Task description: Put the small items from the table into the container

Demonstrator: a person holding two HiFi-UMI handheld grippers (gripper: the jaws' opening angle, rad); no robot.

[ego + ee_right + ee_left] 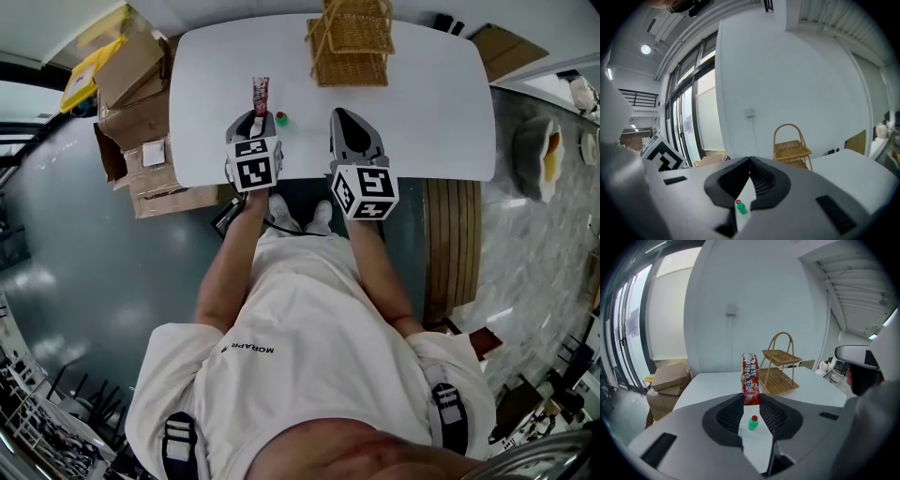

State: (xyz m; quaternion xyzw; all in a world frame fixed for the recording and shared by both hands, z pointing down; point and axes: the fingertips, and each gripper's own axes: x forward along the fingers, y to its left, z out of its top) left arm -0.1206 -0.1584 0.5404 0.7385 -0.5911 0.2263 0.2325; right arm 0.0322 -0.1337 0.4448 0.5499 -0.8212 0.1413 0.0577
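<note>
Left gripper [751, 401] was clamped on the bottom end of a red-and-white snack packet [750, 376]. The packet was upright over the white table [431, 103], on the near-left side of the two-tier wicker basket [352, 42] and apart from it. Right gripper [750, 160] had its jaws closed tip to tip with nothing gripped, and sat in front of the basket above the table's near edge. A small green bottle with red cap [280, 119] stood on the table near-left of the basket, just beside the left gripper's tips.
</note>
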